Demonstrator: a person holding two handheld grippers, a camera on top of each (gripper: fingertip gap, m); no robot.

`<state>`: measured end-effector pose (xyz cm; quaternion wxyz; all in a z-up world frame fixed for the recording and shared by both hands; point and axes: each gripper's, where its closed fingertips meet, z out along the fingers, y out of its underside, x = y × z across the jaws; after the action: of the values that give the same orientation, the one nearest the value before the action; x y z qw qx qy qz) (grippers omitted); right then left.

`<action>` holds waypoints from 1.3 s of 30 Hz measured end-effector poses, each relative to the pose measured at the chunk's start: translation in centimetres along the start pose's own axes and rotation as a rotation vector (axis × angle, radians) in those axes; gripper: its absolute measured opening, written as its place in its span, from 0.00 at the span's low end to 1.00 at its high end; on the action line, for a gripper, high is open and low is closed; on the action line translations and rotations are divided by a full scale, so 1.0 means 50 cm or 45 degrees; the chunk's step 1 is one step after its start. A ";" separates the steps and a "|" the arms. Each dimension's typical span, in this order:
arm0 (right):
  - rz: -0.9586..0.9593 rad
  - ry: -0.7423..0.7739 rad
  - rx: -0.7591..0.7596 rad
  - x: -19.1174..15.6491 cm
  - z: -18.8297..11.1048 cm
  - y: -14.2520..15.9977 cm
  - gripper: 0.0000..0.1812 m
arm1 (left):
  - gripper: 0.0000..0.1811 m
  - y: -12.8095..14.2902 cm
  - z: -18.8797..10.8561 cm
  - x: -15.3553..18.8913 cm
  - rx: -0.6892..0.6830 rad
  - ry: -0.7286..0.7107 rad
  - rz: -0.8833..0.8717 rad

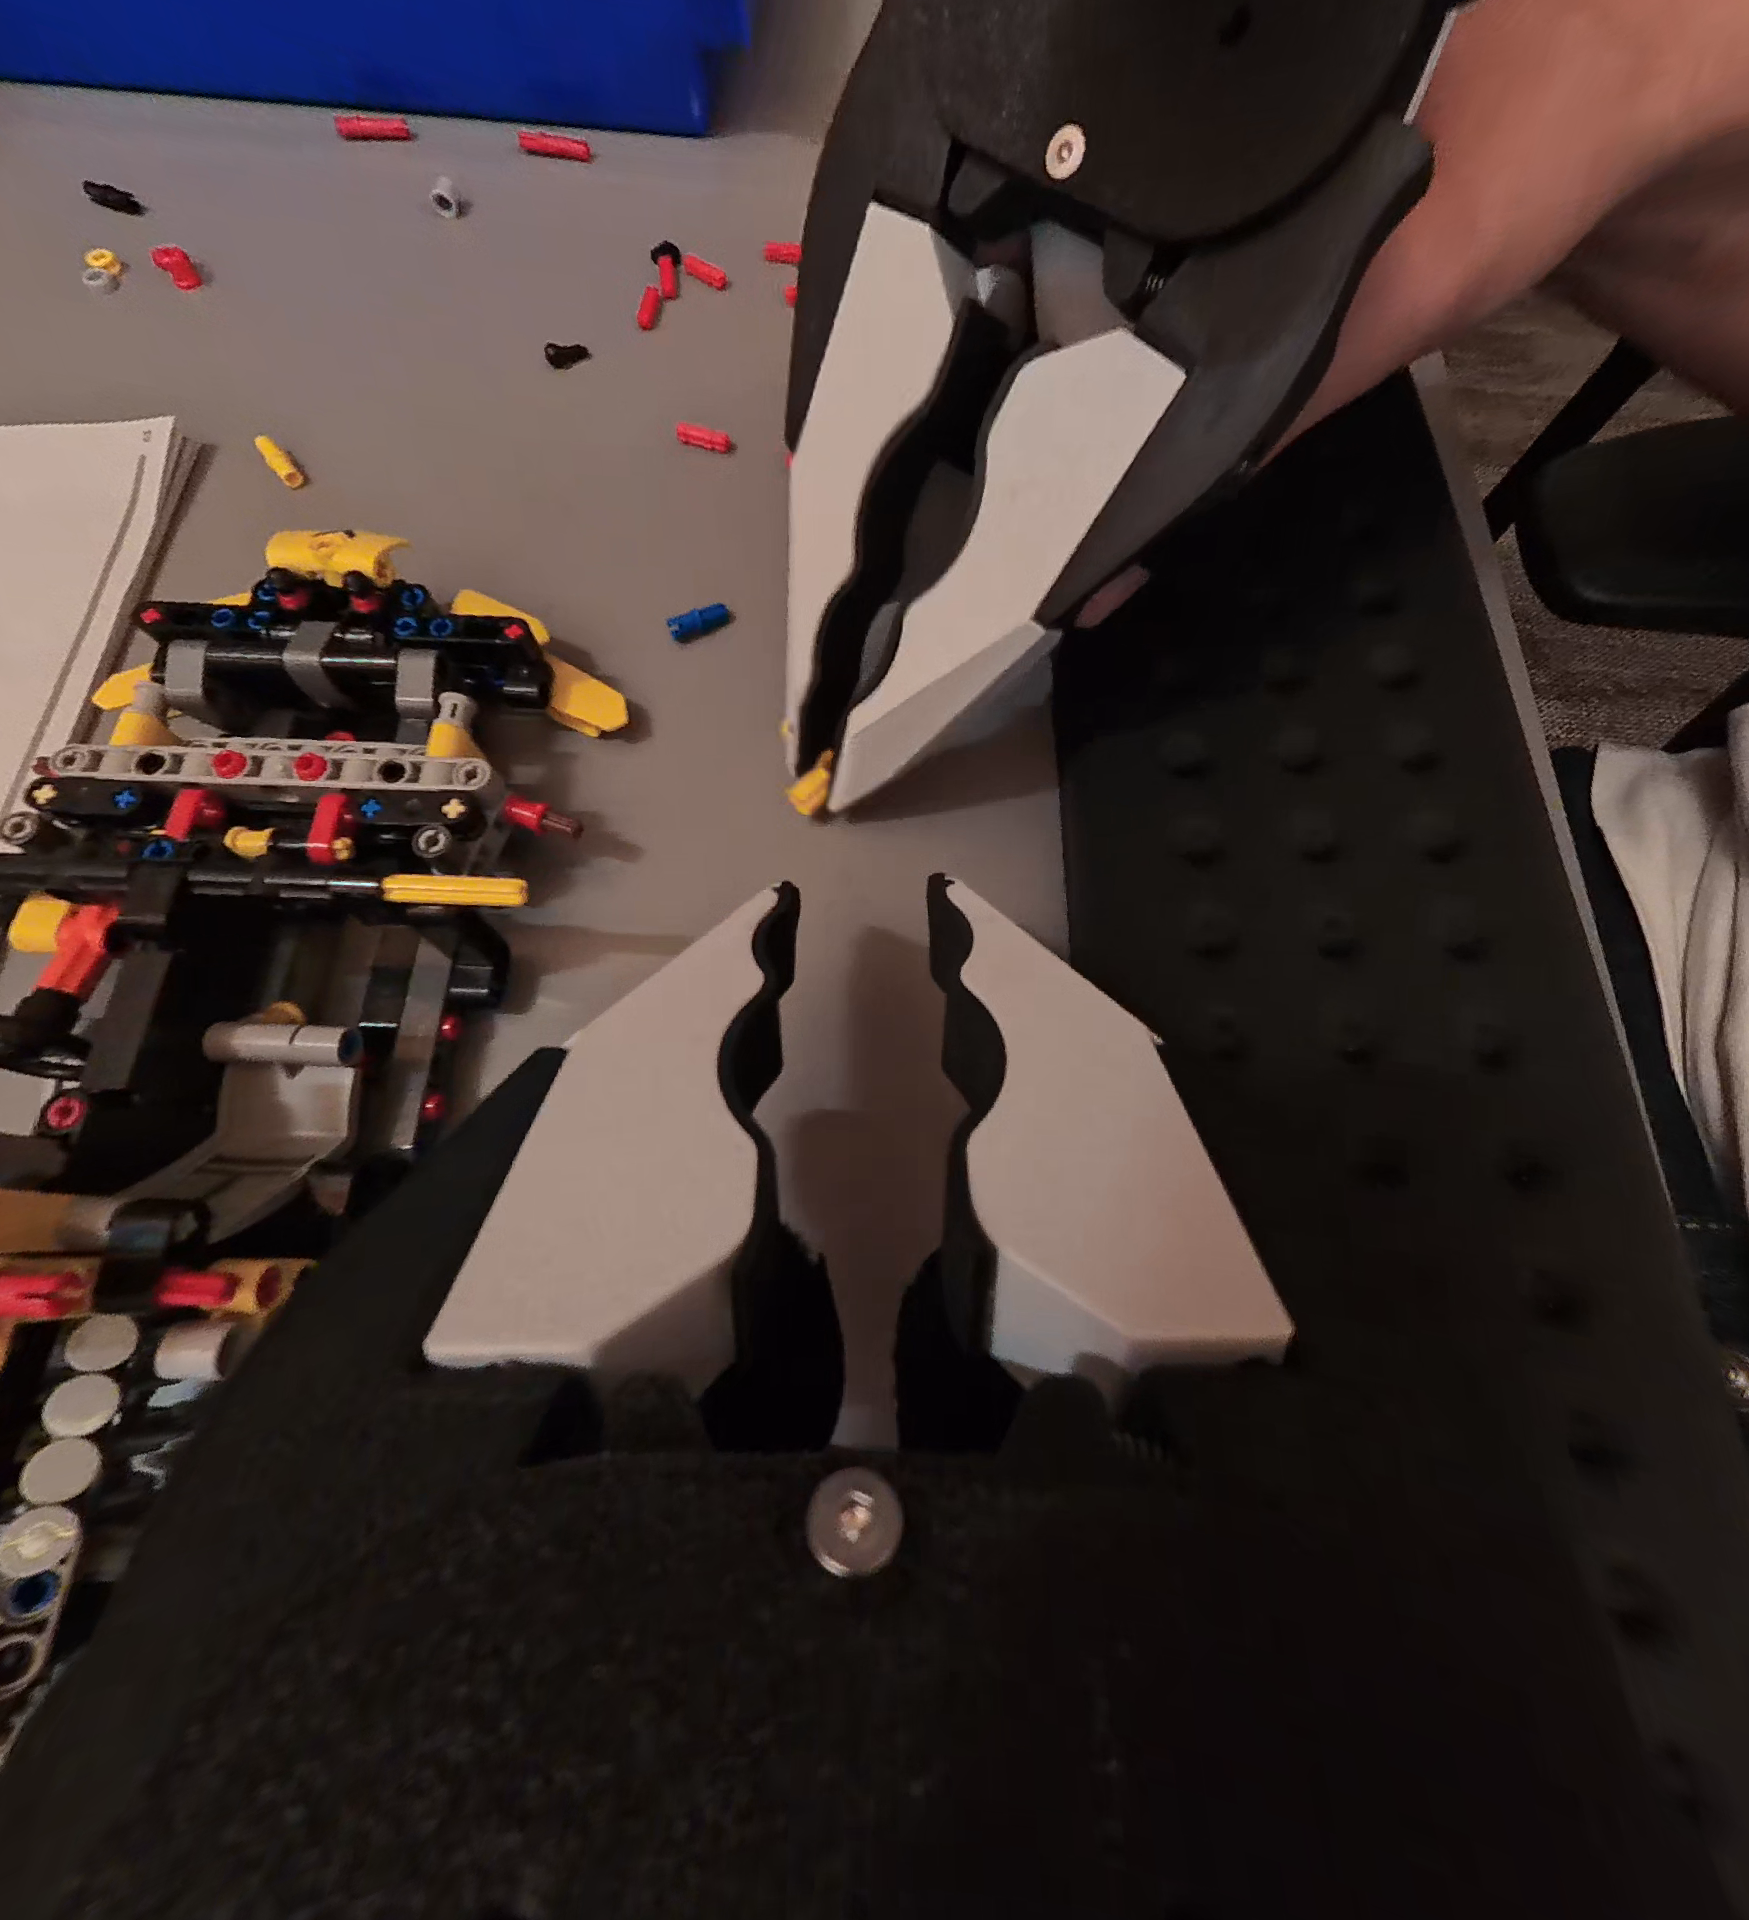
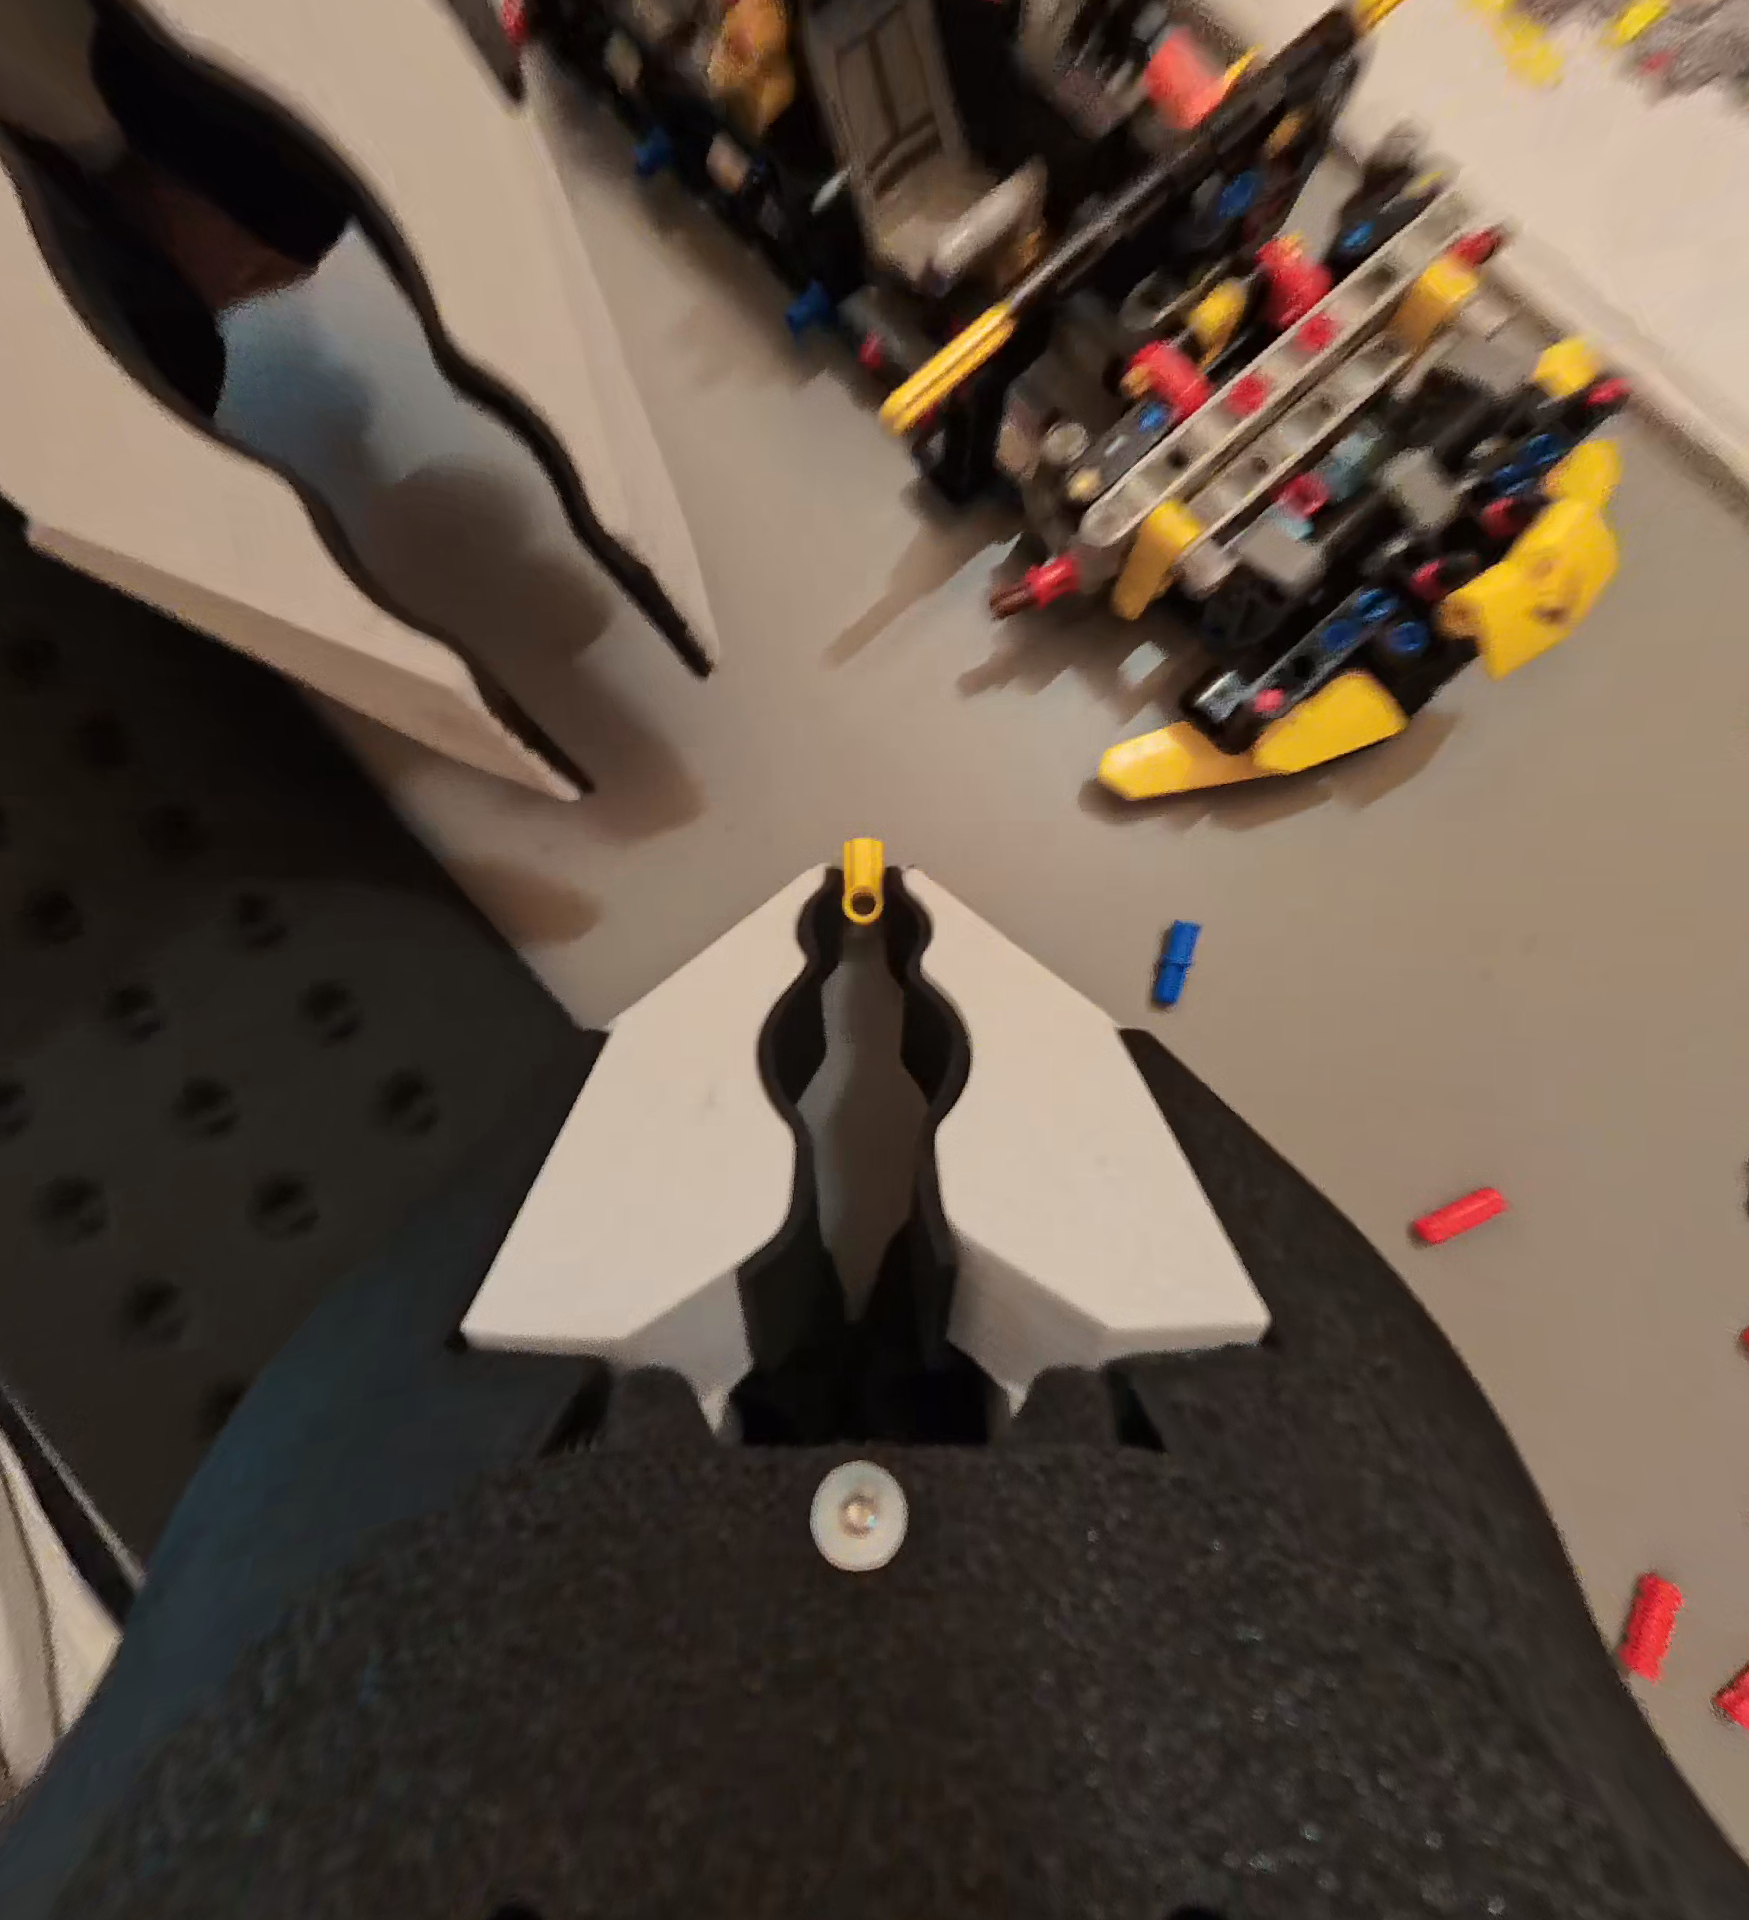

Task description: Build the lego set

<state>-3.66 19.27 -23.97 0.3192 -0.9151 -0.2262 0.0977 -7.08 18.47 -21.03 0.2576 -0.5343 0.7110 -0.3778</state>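
My right gripper [image 2: 862, 883] is shut on a small yellow pin [image 2: 862, 891] at its fingertips; in the left wrist view this gripper [image 1: 816, 774] points down at the grey table with the yellow pin [image 1: 811, 787] at its tip. My left gripper [image 1: 859, 894] is open and empty just in front of it; it also shows in the right wrist view [image 2: 646, 727] at upper left. The half-built black, grey and yellow lego vehicle [image 1: 257, 831] lies to the left on the table, and shows in the right wrist view [image 2: 1265, 416] at upper right.
Loose red pins [image 1: 704, 436], a blue pin [image 1: 695, 621], a yellow pin [image 1: 280, 460] and black pins lie scattered on the table. A white instruction booklet [image 1: 18, 582] lies left. A blue bin [image 1: 350, 52] stands at the back. A black perforated board [image 1: 1369, 1039] runs along the right. Across from one pair of fingers to the other is roughly 5 cm.
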 end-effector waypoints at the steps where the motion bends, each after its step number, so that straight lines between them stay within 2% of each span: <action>1: 0.047 0.017 0.100 0.008 -0.008 -0.025 0.04 | 0.14 -0.006 -0.002 -0.006 0.022 -0.023 -0.007; 3: 0.263 -0.058 0.389 0.017 -0.042 -0.094 0.04 | 0.14 -0.028 -0.012 -0.026 0.095 -0.098 -0.015; 6: 0.634 -0.527 0.813 -0.017 -0.106 -0.199 0.04 | 0.14 -0.074 -0.046 -0.067 0.250 -0.331 0.080; 8: 0.745 -0.634 0.929 -0.017 -0.115 -0.224 0.03 | 0.14 -0.107 -0.078 -0.082 0.368 -0.477 0.140; 11: 0.838 -0.730 1.079 -0.012 -0.129 -0.251 0.03 | 0.14 -0.133 -0.108 -0.086 0.458 -0.578 0.182; 14: 0.891 -0.856 1.117 -0.024 -0.132 -0.263 0.03 | 0.14 -0.139 -0.115 -0.090 0.487 -0.607 0.169; 19: 0.863 -0.830 1.071 -0.040 -0.103 -0.255 0.04 | 0.12 -0.139 -0.116 -0.091 0.496 -0.615 0.183; 27: 0.884 -0.968 1.042 -0.052 -0.099 -0.250 0.03 | 0.13 -0.136 -0.104 -0.076 0.470 -0.597 0.304; 39: 0.942 -1.008 1.149 -0.023 -0.114 -0.249 0.03 | 0.09 -0.136 -0.112 -0.083 0.468 -0.657 0.420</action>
<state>-7.21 24.28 -11.65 0.5073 -0.6058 0.0632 0.6097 -6.32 22.91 -12.40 0.5780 -0.4347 0.6194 -0.3055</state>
